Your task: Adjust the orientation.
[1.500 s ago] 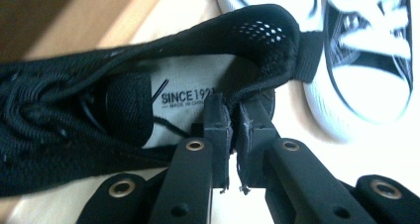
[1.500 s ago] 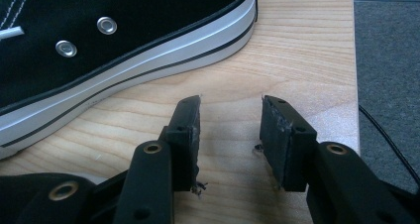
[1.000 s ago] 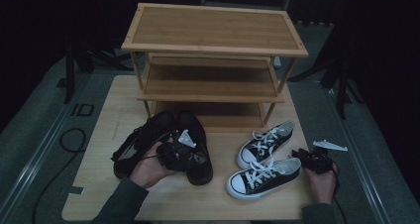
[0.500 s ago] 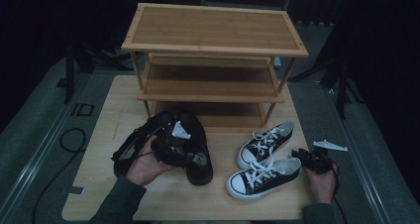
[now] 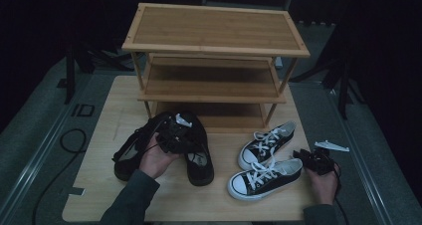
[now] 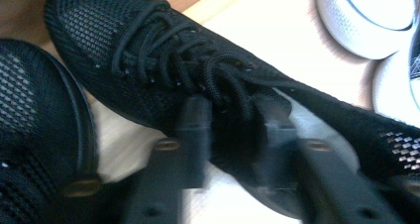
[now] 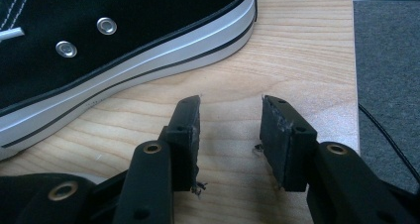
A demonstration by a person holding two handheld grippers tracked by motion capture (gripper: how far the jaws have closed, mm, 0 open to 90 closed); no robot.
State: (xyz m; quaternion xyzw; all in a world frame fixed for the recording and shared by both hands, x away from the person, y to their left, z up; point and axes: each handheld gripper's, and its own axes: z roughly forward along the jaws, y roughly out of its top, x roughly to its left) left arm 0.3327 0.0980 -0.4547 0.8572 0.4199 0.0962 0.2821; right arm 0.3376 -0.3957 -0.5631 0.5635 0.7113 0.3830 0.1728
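Note:
Two black mesh shoes lie at the table's left front: one [image 5: 130,153] on the left, the other [image 5: 199,158] beside it. My left gripper [image 5: 174,134] sits over the laced part of the right-hand one. In the left gripper view its jaws [image 6: 233,130] have just been closing and now pinch the side wall of that black shoe [image 6: 148,50] below the laces. A pair of black-and-white sneakers [image 5: 266,143] [image 5: 263,177] lies at the right front. My right gripper [image 5: 311,160] rests open on the wood behind the nearer sneaker's heel [image 7: 99,40], with nothing between its fingers [image 7: 230,120].
A three-tier bamboo shoe rack [image 5: 214,51] stands at the back of the wooden table [image 5: 114,100]. The white sneaker toes [image 6: 361,16] lie just beyond the black shoe. A small white flat part [image 5: 331,146] lies off the table's right edge. A cable [image 5: 69,140] loops on the floor at the left.
My left hand has slid a little forward over the black shoe, and its jaws have come together on the shoe's side. The right hand and the sneakers have stayed still.

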